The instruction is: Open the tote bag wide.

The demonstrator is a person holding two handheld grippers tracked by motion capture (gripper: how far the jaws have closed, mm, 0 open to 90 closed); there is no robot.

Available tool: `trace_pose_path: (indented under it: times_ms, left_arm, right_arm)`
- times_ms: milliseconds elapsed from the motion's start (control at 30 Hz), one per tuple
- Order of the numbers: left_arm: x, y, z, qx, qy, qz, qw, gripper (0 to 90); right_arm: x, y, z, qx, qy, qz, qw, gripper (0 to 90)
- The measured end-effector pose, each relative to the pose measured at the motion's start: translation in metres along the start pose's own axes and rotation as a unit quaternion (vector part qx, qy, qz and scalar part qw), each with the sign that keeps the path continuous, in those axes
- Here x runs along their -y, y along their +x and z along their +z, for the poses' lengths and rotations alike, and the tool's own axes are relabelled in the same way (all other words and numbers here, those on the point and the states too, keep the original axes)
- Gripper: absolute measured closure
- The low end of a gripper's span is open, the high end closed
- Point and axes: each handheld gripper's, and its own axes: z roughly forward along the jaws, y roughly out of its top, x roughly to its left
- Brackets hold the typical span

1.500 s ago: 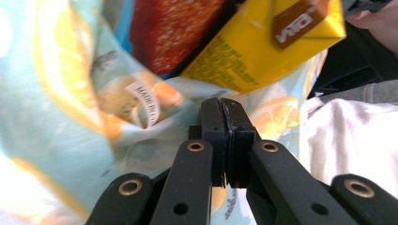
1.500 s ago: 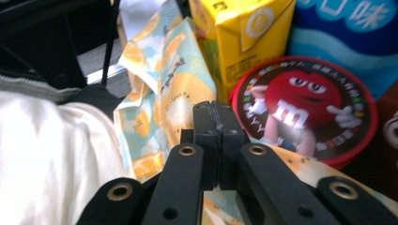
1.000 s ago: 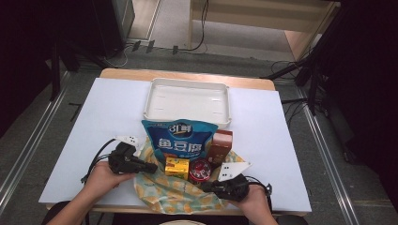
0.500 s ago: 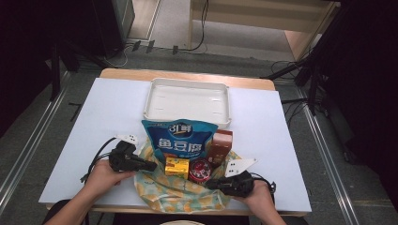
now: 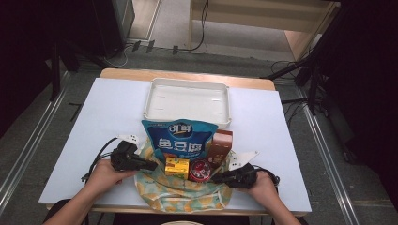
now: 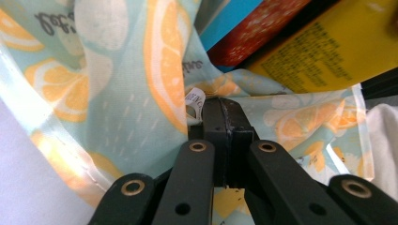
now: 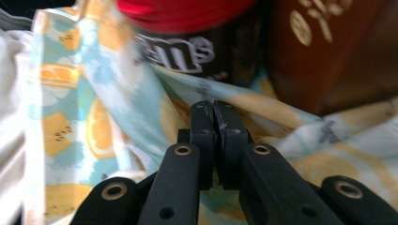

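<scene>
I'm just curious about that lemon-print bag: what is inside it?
Poking out of the lemon-print bag are a blue snack pouch, a brown box, a yellow box and a red-lidded tub. Their lower parts, and anything beneath them, are hidden by the cloth.

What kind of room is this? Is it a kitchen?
Probably not a kitchen. It looks like a lab or workshop: a plain white table, cables on the grey floor, and a wooden bench behind. Snacks sit on an orange-print cloth, beside a white tray.

Two black handheld grippers: the left gripper (image 5: 151,165) and right gripper (image 5: 217,178) each carry a pale three-cornered plate at 12 o'clock and trail a black cable. Close up, each has flat black jaws on linkage bars with brass-ringed pivots. Forearms are bare.
</scene>
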Motion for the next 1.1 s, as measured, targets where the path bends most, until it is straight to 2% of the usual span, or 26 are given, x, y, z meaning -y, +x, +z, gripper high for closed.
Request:
trace_pose_path:
  times_ms: [233, 433, 533, 600, 800, 867, 967, 1033, 1100]
  left_arm:
    - [0.0, 0.003, 0.003, -0.012, 0.014, -0.004, 0.9998, 90.0]
    - [0.0, 0.004, 0.005, -0.018, 0.017, 0.0, 0.9997, 90.0]
    - [0.0, 0.005, 0.005, -0.015, 0.018, -0.007, 0.9997, 90.0]
    - [-0.001, 0.004, 0.005, -0.022, 0.018, -0.004, 0.9996, 90.0]
    - [0.001, 0.009, -0.002, -0.032, 0.011, -0.023, 0.9992, 90.0]
    - [0.002, 0.012, -0.007, -0.048, 0.006, -0.026, 0.9985, 90.0]
    - [0.003, 0.017, -0.011, -0.055, 0.001, -0.038, 0.9978, 90.0]
    - [0.003, 0.018, -0.011, -0.053, -0.002, -0.047, 0.9975, 90.0]
    - [0.002, 0.016, -0.01, -0.045, 0.0, -0.041, 0.9981, 90.0]
  right_arm:
    - [0.001, -0.006, 0.0, 0.001, -0.001, 0.012, 0.9999, 90.0]
    - [0.002, -0.009, -0.002, 0.013, -0.001, 0.024, 0.9996, 90.0]
    - [0.003, -0.01, -0.003, 0.021, -0.003, 0.027, 0.9994, 90.0]
    - [0.003, -0.011, -0.004, 0.026, -0.003, 0.031, 0.9992, 90.0]
    - [0.005, -0.012, -0.008, 0.035, -0.002, 0.045, 0.9984, 90.0]
    - [0.007, -0.013, -0.009, 0.041, -0.003, 0.047, 0.998, 90.0]
    - [0.009, -0.014, -0.012, 0.045, -0.003, 0.054, 0.9975, 90.0]
    - [0.009, -0.014, -0.013, 0.046, -0.003, 0.054, 0.9975, 90.0]
    - [0.007, -0.013, -0.013, 0.048, 0.001, 0.049, 0.9977, 90.0]
